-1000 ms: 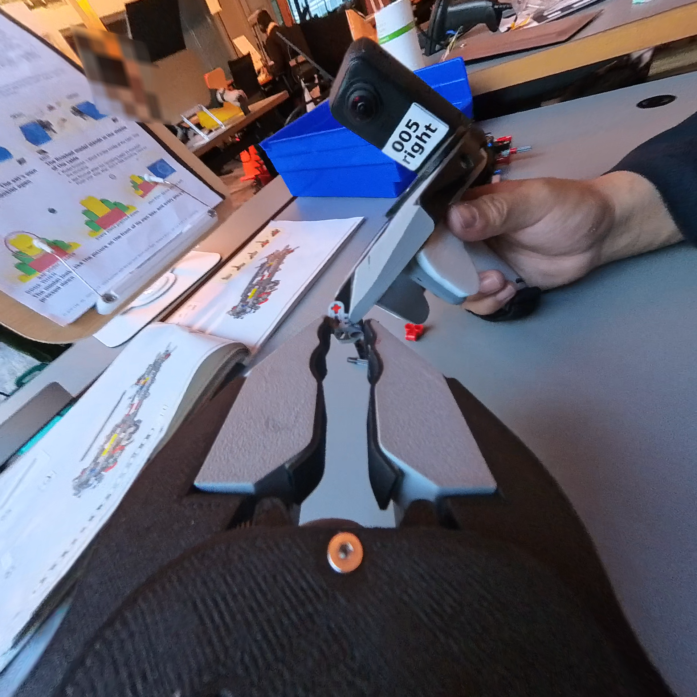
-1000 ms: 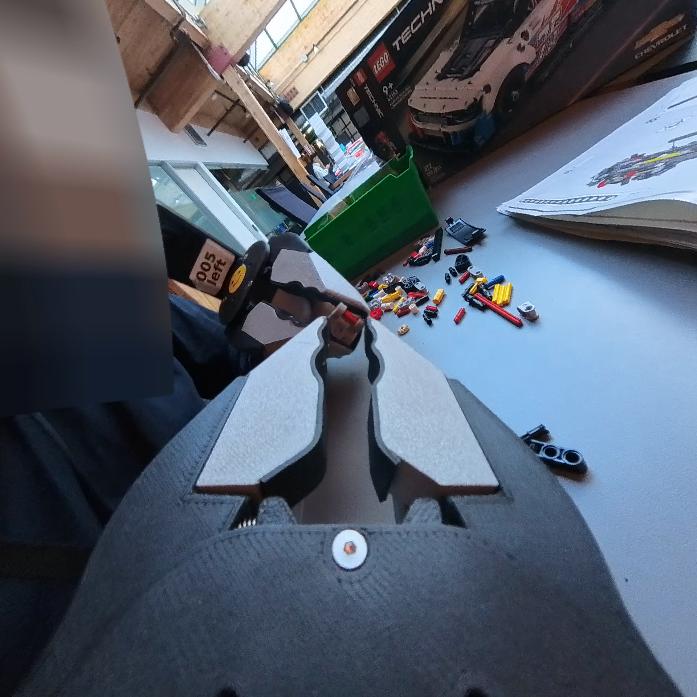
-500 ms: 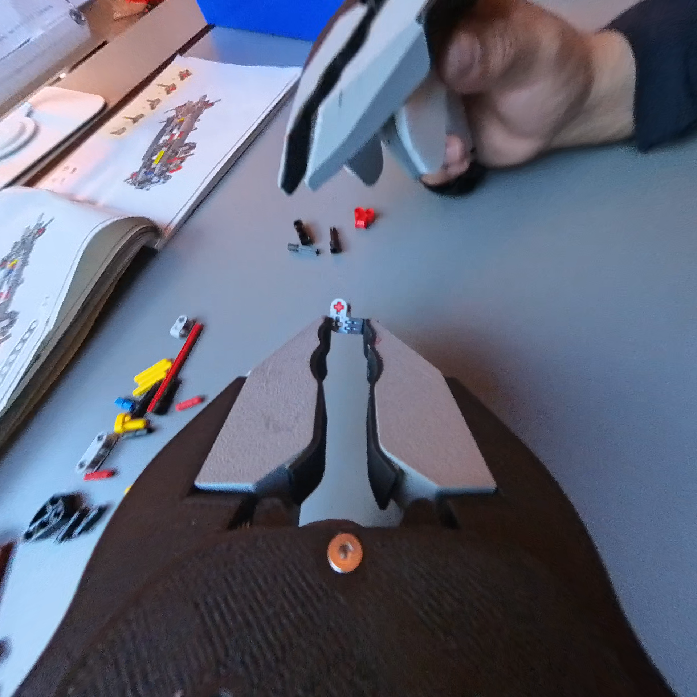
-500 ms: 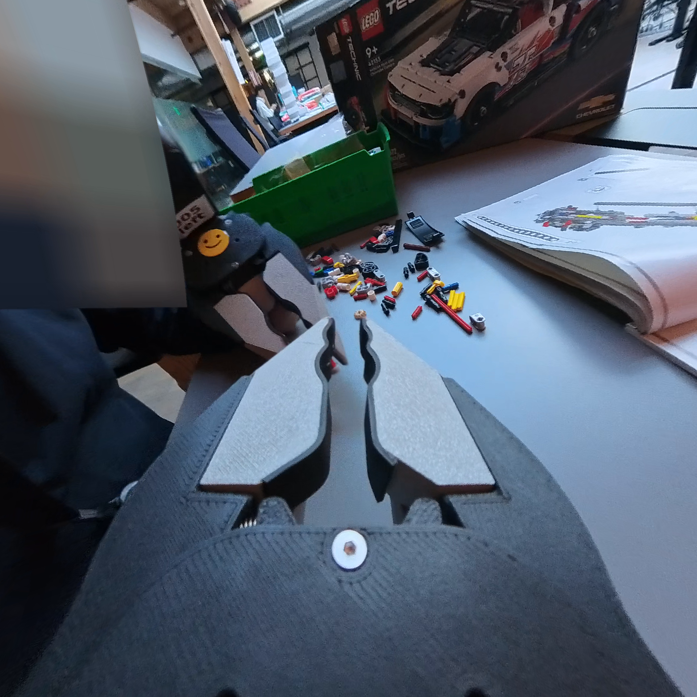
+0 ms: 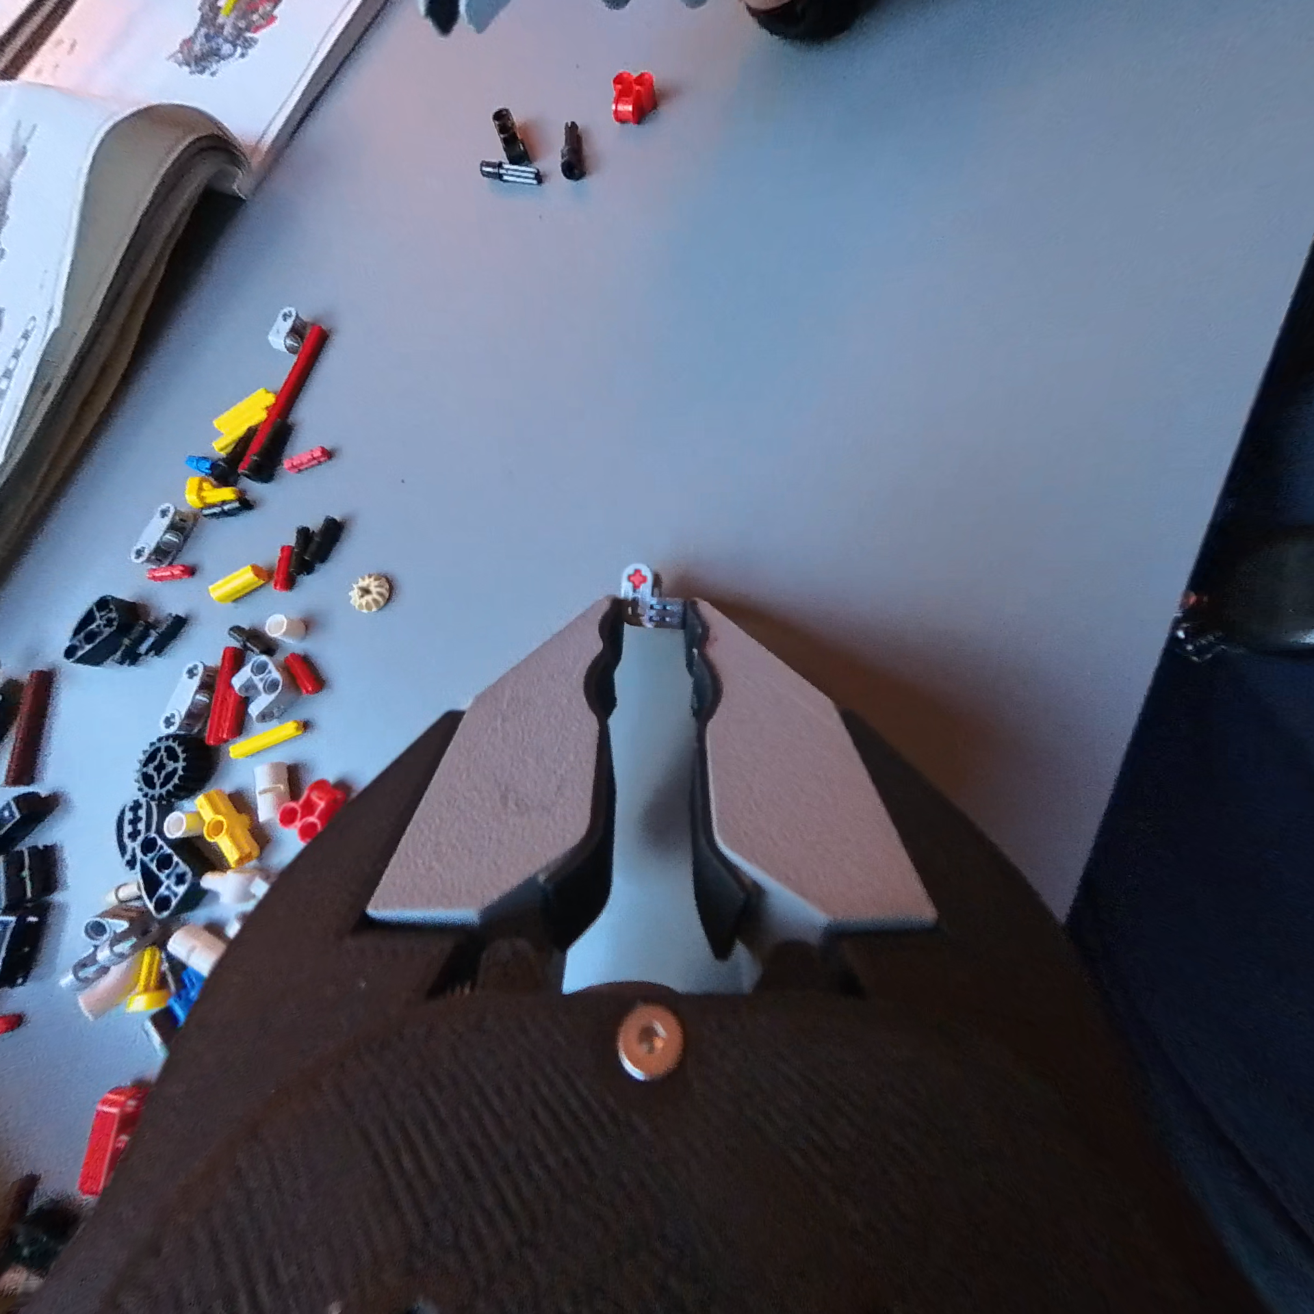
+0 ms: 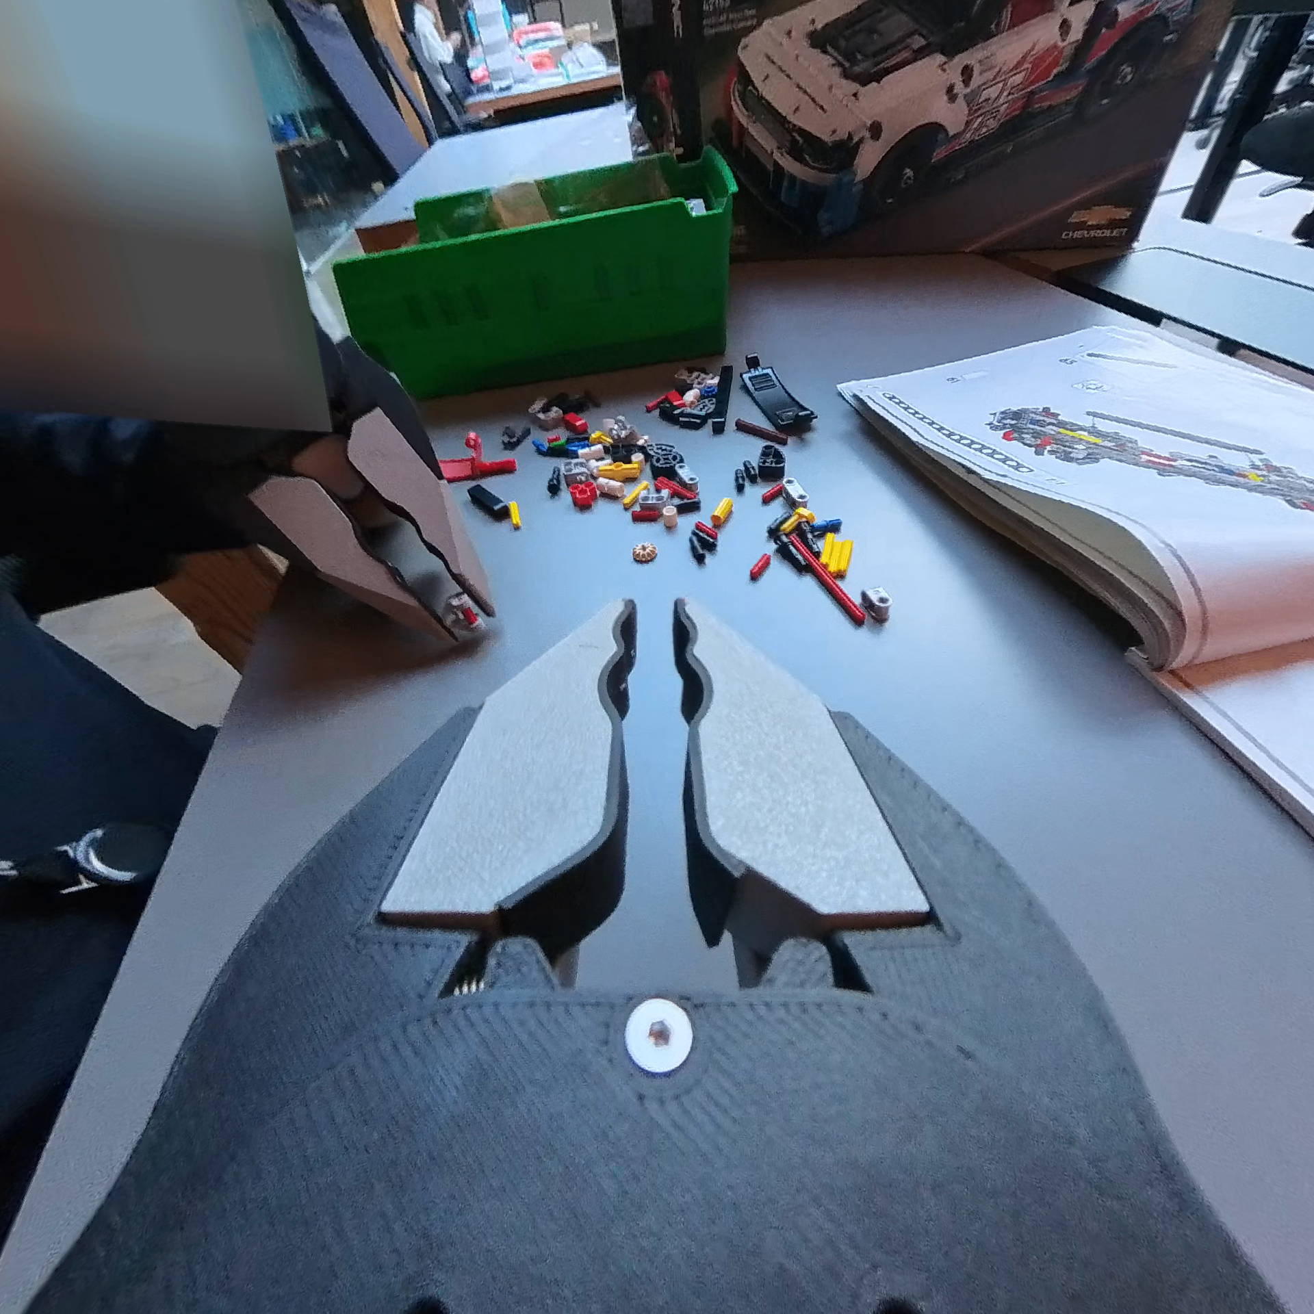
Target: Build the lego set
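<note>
1. A small grey connector piece with a red cross-shaped axle end is gripped at the tips of the left gripper, both fingers being pressed against its sides; the piece is held low over the grey surface.
2. In the right wrist view the same left gripper is seen at 10 o'clock from the right gripper, its tips slanted down toward the surface with the grey-and-red piece between them.
3. The fingers of the right gripper are set slightly apart; bare surface is seen through the narrow gap and nothing is held.
4. A scatter of small red, yellow, black and grey building pieces is spread at 12 o'clock from the right gripper, with a tan gear nearest its tips.
5. A green bin stands beyond the scatter, and a boxed car kit is placed behind it.
6. An open instruction booklet lies at 2 o'clock from the right gripper.
7. In the left wrist view three black pins and a red connector lie apart at 12 o'clock.
</note>
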Motion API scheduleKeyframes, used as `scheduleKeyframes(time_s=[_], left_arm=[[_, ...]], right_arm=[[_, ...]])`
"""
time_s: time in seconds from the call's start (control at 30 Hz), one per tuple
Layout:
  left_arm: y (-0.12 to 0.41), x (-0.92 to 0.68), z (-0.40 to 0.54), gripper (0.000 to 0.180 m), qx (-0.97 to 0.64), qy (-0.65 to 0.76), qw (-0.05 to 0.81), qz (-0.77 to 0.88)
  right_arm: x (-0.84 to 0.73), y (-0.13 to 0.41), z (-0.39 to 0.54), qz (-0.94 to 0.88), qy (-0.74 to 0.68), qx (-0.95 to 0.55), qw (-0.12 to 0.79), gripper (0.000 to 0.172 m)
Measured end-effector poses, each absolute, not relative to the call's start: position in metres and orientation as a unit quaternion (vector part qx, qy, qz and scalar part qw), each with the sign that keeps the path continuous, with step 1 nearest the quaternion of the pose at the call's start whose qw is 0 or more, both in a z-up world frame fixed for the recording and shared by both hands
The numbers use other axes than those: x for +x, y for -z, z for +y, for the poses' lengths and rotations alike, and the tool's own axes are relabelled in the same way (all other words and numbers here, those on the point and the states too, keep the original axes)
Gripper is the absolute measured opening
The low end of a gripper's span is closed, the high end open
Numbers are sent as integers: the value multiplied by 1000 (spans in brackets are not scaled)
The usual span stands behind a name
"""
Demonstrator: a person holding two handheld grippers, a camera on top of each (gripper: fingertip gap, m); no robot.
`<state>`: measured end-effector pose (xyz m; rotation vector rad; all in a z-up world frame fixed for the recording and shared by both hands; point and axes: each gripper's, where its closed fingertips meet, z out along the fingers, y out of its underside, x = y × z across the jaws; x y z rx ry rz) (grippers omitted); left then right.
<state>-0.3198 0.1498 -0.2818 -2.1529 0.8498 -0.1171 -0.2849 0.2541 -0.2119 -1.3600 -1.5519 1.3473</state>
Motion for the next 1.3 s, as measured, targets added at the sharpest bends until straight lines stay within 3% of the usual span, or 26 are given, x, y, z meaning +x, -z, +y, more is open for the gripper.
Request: scheduleKeyframes(time_s=[1.3], left_arm=[[282,-320,158,15,-846,29,410,340]], right_arm=[[-294,241,236,-675,-430,-511,314,4]])
